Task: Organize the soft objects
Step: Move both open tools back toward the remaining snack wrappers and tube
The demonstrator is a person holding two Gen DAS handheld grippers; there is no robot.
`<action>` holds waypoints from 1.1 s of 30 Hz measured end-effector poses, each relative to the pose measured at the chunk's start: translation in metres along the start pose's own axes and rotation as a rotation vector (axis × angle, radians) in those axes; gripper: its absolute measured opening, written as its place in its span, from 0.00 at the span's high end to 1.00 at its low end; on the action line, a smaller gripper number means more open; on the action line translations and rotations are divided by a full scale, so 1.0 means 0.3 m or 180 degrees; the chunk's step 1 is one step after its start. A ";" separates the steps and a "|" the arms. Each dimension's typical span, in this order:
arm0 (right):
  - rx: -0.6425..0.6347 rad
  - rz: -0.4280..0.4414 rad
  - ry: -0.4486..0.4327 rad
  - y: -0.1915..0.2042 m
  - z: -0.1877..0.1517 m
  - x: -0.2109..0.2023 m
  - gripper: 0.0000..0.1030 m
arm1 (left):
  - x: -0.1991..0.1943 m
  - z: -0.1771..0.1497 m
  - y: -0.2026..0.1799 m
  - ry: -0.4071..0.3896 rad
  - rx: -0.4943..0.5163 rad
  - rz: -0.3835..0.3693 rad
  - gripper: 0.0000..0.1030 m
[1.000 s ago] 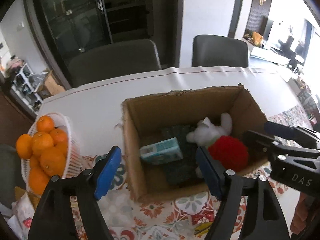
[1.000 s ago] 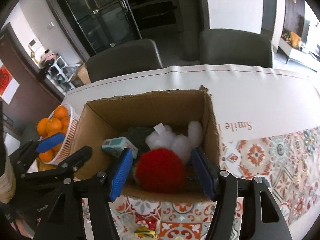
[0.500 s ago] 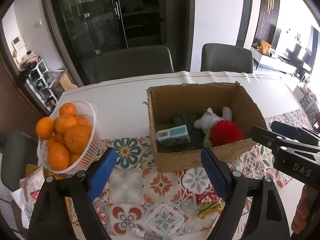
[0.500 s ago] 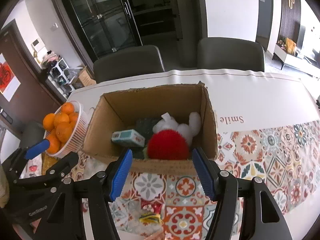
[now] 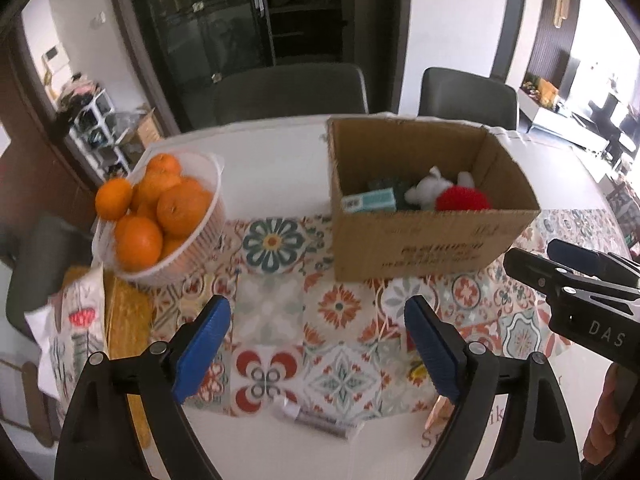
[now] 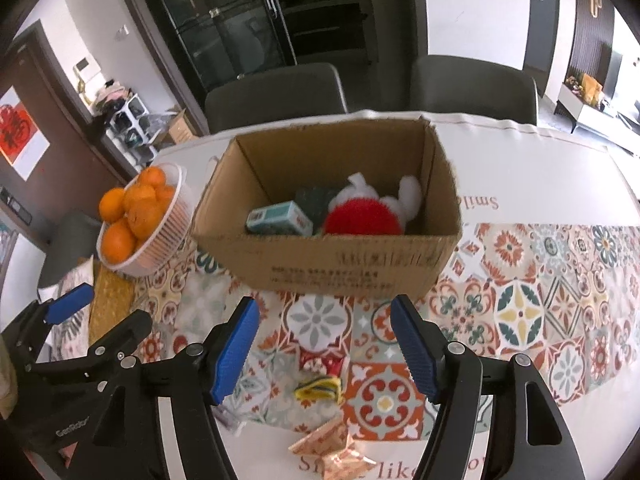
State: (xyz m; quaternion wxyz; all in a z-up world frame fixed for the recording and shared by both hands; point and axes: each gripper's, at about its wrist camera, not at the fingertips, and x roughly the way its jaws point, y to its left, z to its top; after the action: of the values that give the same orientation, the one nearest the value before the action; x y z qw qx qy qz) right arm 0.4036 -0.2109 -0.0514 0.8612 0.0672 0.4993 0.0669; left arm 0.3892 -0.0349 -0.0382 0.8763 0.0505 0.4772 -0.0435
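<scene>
An open cardboard box (image 5: 420,252) (image 6: 344,268) stands on the patterned table runner. Inside it lie a red fluffy ball (image 5: 462,200) (image 6: 362,222), a white plush toy (image 5: 424,190) (image 6: 410,196), a dark green sponge (image 6: 316,198) and a teal tissue pack (image 5: 370,202) (image 6: 280,218). My left gripper (image 5: 316,344) is open and empty, held above the runner in front of the box. My right gripper (image 6: 326,346) is open and empty, also in front of the box. Each gripper shows at the edge of the other's view.
A white basket of oranges (image 5: 160,216) (image 6: 140,220) stands left of the box. Small wrappers lie near the table's front: a yellow-green one (image 6: 318,388), a tan packet (image 6: 332,446) and a clear tube (image 5: 320,422). A yellow cloth (image 5: 124,332) lies at left. Chairs (image 5: 288,92) stand behind.
Both grippers have pulled back and up from the box, empty. The red ball that sat between the right gripper's fingers now rests inside the box.
</scene>
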 end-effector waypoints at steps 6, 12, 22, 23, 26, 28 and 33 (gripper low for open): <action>-0.0060 0.0036 0.0165 0.014 -0.044 0.045 0.33 | 0.017 -0.081 0.034 0.0187 -0.0246 -0.0004 0.13; -0.0244 0.0023 0.0425 0.035 -0.077 0.131 0.33 | 0.072 -0.168 0.067 0.0468 -0.0500 0.0030 0.13; -0.0836 0.0041 0.0962 0.091 -0.095 0.273 0.33 | 0.182 -0.290 0.106 0.0978 -0.1005 0.0021 0.14; -0.0913 0.0038 0.1026 0.098 -0.097 0.290 0.33 | 0.190 -0.297 0.108 0.1023 -0.1050 -0.0001 0.14; -0.1099 0.0022 0.1155 0.115 -0.102 0.329 0.33 | 0.219 -0.324 0.112 0.1159 -0.1228 -0.0040 0.14; -0.1211 0.0006 0.1232 0.126 -0.104 0.354 0.33 | 0.240 -0.341 0.115 0.1250 -0.1345 -0.0067 0.15; -0.1473 -0.0042 0.1356 0.151 -0.118 0.412 0.34 | 0.300 -0.377 0.125 0.1467 -0.1640 -0.0146 0.23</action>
State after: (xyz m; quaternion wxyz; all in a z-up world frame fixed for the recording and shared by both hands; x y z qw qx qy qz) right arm 0.4315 -0.1420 -0.1658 0.7301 -0.1493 0.6405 0.1857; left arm 0.3485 0.0144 -0.1731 0.7282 -0.1746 0.6588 0.0714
